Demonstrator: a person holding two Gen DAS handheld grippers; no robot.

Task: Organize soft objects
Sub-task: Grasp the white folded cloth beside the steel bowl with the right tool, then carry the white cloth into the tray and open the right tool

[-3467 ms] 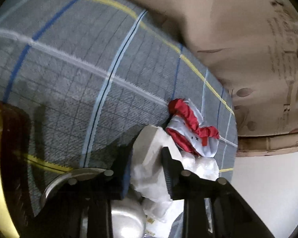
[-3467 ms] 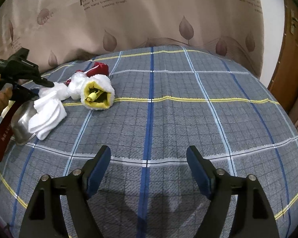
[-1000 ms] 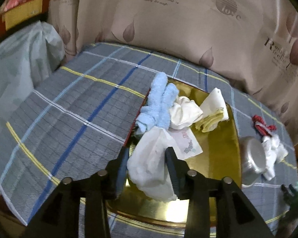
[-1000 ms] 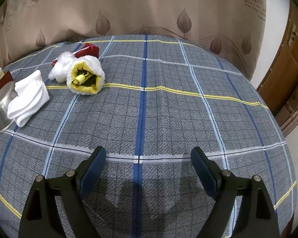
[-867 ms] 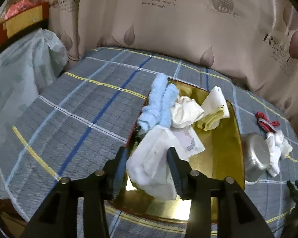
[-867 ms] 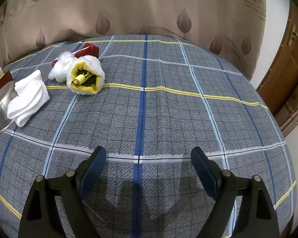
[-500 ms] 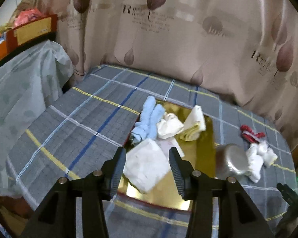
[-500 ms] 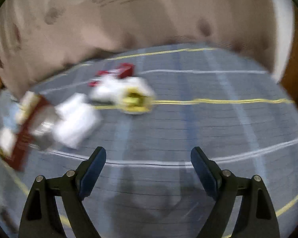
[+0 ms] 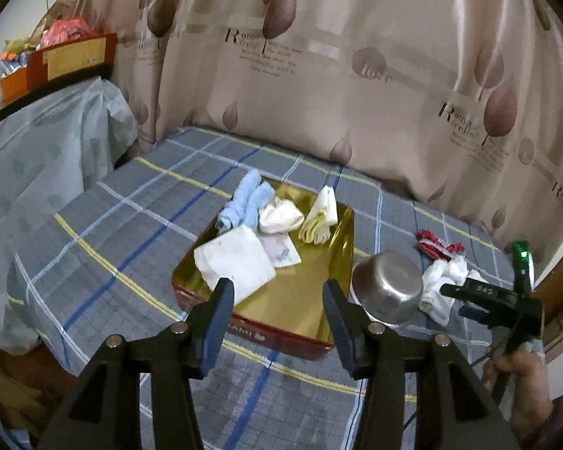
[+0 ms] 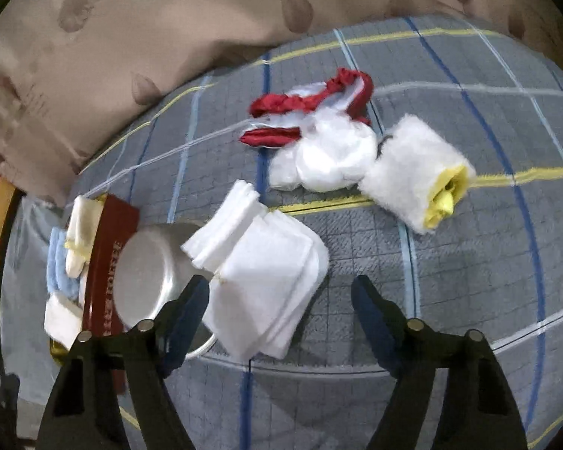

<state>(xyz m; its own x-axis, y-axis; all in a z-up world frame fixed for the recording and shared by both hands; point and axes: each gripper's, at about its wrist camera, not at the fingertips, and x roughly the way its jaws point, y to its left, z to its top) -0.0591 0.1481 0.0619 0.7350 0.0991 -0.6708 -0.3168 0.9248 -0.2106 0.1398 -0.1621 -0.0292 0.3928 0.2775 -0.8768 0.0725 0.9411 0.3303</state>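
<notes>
A red tin with a gold inside point(image 9: 311, 300) lies on the plaid bed. In it are a white cloth point(image 9: 236, 262), a light blue sock point(image 9: 244, 202), a cream cloth point(image 9: 279, 217) and a yellow-white glove point(image 9: 321, 217). My left gripper point(image 9: 277, 296) is open and empty, raised above the tin's near edge. My right gripper point(image 10: 281, 300) is open and empty, just above a folded white towel point(image 10: 266, 262). Behind the towel lie a white bundle point(image 10: 326, 153), a red and white cloth point(image 10: 311, 101) and a fluffy white roll with a yellow core point(image 10: 416, 172).
An upturned steel bowl point(image 9: 388, 287) sits between the tin and the folded towel; it also shows in the right wrist view point(image 10: 146, 273). A beige curtain point(image 9: 356, 75) hangs behind the bed. A plastic-covered piece of furniture point(image 9: 37, 157) stands on the left.
My left gripper let go of the white cloth into the tin, opened wide and pulled up and back. My right gripper swung left and came down over the folded white towel.
</notes>
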